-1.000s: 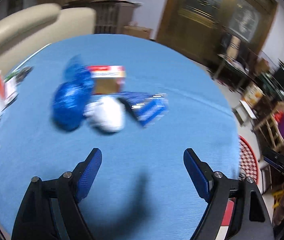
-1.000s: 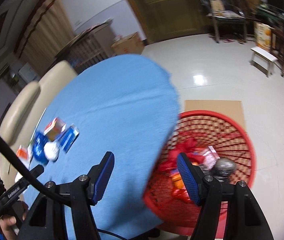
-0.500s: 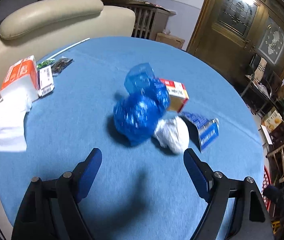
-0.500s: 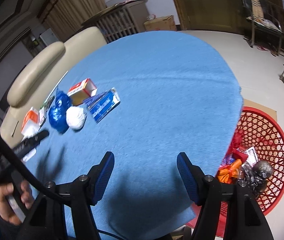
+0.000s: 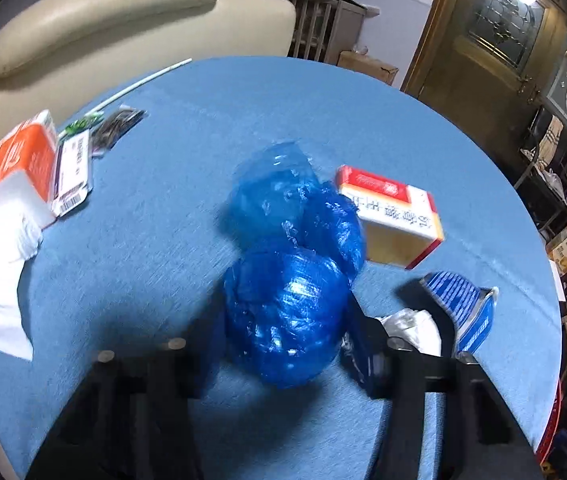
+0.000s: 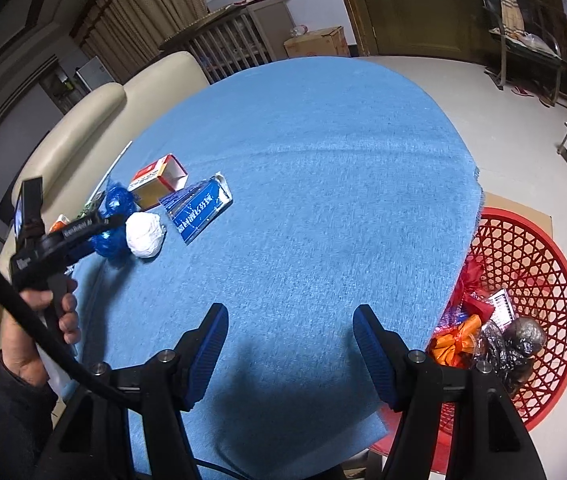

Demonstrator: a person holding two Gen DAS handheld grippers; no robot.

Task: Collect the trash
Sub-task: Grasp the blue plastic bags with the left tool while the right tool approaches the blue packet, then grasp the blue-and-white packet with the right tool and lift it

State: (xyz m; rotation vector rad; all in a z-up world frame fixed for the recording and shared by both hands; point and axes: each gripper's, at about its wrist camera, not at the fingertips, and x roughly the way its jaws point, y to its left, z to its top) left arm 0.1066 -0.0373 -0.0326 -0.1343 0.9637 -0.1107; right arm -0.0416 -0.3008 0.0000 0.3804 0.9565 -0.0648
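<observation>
At lower left, the left gripper (image 5: 279, 344) has just been closing its jaws around a blue bag (image 5: 287, 316) on the blue table (image 6: 323, 160); at lower centre the right gripper (image 6: 289, 348) gapes empty; a red basket (image 6: 523, 248) sits right.
</observation>
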